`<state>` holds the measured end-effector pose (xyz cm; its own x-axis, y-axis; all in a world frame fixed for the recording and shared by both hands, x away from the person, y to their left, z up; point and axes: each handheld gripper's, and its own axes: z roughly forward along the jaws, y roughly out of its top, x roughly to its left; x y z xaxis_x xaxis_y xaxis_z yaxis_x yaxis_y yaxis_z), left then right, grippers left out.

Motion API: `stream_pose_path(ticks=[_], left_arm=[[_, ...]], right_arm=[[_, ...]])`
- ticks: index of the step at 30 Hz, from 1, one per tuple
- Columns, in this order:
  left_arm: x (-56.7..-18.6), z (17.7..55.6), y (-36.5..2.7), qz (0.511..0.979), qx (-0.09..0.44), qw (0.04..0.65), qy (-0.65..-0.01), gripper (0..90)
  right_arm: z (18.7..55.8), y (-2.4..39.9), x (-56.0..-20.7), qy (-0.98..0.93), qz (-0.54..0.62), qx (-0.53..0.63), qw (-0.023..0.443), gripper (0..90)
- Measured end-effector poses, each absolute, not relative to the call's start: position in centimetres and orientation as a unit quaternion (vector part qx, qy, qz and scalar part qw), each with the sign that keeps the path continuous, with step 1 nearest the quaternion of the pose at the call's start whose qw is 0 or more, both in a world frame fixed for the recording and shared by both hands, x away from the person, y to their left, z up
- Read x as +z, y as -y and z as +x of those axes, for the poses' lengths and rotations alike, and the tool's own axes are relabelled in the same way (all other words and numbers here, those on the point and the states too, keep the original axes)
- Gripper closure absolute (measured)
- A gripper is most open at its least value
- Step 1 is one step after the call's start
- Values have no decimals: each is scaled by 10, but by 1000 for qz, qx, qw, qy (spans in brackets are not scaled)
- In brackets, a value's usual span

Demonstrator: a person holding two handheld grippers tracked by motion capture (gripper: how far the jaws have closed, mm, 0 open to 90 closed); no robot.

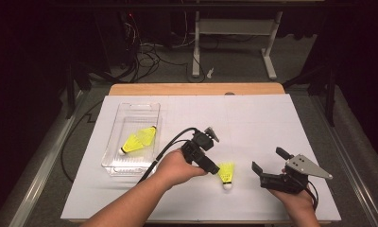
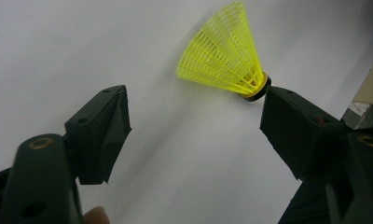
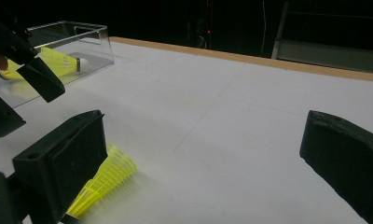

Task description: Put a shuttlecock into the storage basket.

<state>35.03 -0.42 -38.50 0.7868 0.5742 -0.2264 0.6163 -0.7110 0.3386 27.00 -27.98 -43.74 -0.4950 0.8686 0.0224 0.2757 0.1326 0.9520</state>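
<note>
A yellow shuttlecock (image 1: pixel 226 173) lay on its side on the white surface (image 1: pixel 253 123), near the front edge and a little right of the middle, its white cork end toward the front edge.

Toward the left edge stood a clear plastic bin (image 1: pixel 133 138), longer front to back, holding a second yellow shuttlecock (image 1: pixel 138 140) that lay on its side.

Right of the bin, the left hand-held gripper (image 1: pixel 211 152) was held in the person's left hand (image 1: pixel 178 166), its black cable looping back toward the front edge. Its jaws stood open and empty. In the left gripper view, the left hand-held gripper (image 2: pixel 194 119) had the loose shuttlecock (image 2: pixel 224 55) beyond its jaws, with the dark band at the base of the skirt just beside the tip of the jaw on the right side of that view; whether they touched could not be told.

Nearest the right edge, the right hand-held gripper (image 1: pixel 268 161) sat in the right hand (image 1: pixel 296 198), a grey three-cornered plate (image 1: pixel 308 167) on top. Its jaws were spread wide and held nothing. In the right gripper view, the right hand-held gripper (image 3: pixel 201 144) pointed across the surface, and the loose shuttlecock (image 3: pixel 103 182) lay partly hidden behind the jaw on the left side of that view.
</note>
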Motion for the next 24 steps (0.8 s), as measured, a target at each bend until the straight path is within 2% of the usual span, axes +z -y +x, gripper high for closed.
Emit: stream_pose_path(ticks=[7,11,24], left_arm=[[-391,355,15,925,-64,198,-318,304],[-392,359,18,924,-77,207,-313,384],[-399,365,30,929,-84,208,-294,460]], right_arm=[[269,280,-437,-695,411,515,287,11],[270,280,-436,-696,411,514,287,13],[270,281,-436,-697,410,513,287,15]])
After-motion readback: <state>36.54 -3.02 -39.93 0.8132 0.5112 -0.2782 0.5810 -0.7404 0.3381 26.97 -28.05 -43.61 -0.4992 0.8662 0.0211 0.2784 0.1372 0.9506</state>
